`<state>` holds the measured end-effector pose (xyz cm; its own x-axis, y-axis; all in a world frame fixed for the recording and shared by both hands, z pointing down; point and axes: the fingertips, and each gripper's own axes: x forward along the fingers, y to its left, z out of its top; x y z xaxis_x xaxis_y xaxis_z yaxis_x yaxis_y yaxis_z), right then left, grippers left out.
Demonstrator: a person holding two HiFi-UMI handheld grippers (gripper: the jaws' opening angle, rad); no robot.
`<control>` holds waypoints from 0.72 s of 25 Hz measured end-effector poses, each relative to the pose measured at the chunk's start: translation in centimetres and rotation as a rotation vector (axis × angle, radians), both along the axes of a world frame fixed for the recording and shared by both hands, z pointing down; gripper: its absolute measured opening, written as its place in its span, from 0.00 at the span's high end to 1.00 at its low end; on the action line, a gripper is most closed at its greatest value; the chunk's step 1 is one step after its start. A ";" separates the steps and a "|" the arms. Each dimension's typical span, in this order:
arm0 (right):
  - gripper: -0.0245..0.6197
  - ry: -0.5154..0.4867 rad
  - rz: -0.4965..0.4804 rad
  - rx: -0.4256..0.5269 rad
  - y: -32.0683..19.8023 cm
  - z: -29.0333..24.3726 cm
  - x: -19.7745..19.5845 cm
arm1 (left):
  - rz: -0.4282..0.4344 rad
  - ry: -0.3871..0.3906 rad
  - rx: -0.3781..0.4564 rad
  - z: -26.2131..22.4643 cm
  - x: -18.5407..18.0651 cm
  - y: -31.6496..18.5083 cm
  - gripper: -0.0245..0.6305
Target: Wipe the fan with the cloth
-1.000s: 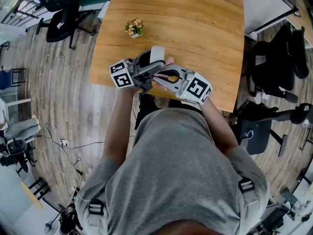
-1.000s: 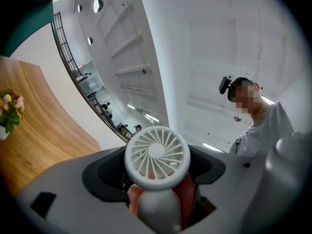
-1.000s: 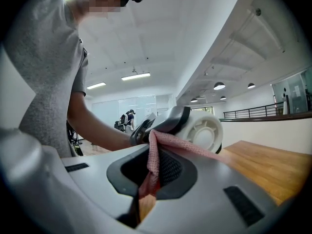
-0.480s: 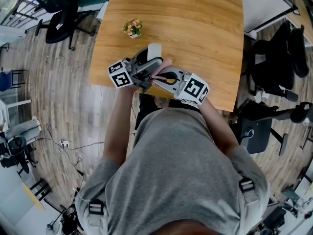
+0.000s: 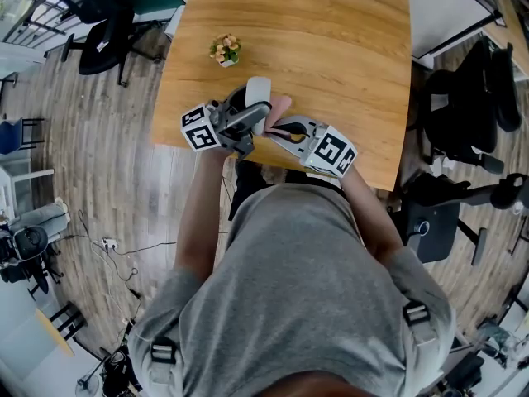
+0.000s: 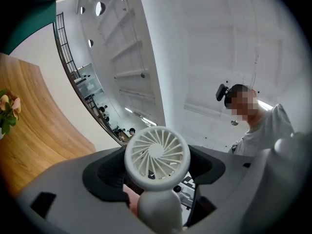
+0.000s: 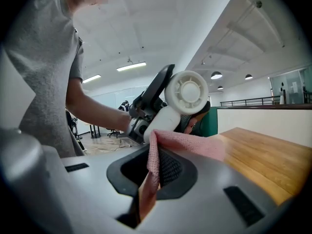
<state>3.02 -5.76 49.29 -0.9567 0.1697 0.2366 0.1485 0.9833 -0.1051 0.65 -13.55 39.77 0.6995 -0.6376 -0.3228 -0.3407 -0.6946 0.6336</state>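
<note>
Fan (image 6: 157, 156) was clamped by handle in left gripper (image 6: 155, 204) and held above near edge of table (image 5: 331, 48), back turned toward cloth, likely for wiping. Pink cloth (image 7: 187, 143) was pinched in right gripper (image 7: 150, 177), free edge laid against fan handle. Small pot (image 5: 226, 55), filled with flowers, was left well apart.

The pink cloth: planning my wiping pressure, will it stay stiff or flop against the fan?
Probably floppy: the cloth folds and drapes over the right gripper pinching it. Its knit texture suggests light, grippy; likely moulds to the fan.
</note>
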 end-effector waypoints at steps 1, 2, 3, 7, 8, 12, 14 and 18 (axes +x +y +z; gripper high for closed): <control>0.93 0.001 0.009 0.004 -0.3 0.0 0.1 | 0.013 -0.006 -0.001 0.1 0.5 0.3 0.37; 0.93 0.003 0.017 0.008 -0.5 0.0 0.3 | 0.025 -0.012 -0.003 0.2 1.0 0.5 0.37; 0.93 0.005 0.023 0.011 -0.8 -0.1 0.5 | 0.035 -0.015 -0.007 0.3 1.4 0.7 0.37; 0.93 -0.016 0.042 0.008 -1.7 -0.7 1.0 | 0.063 -0.011 -0.016 0.8 2.5 1.2 0.37; 0.93 -0.024 0.048 0.007 -1.9 -0.9 1.1 | 0.069 -0.010 -0.016 0.9 2.7 1.3 0.37; 0.93 -0.035 0.057 0.010 -2.1 -1.2 1.3 | 0.088 -0.006 -0.020 1.2 3.2 1.7 0.37; 0.93 -0.031 0.059 0.006 -2.0 -1.1 1.4 | 0.092 -0.006 -0.024 1.3 3.3 1.7 0.37; 0.93 -0.005 0.048 0.017 -1.6 -0.4 1.6 | 0.097 -0.002 -0.029 1.4 3.4 1.6 0.37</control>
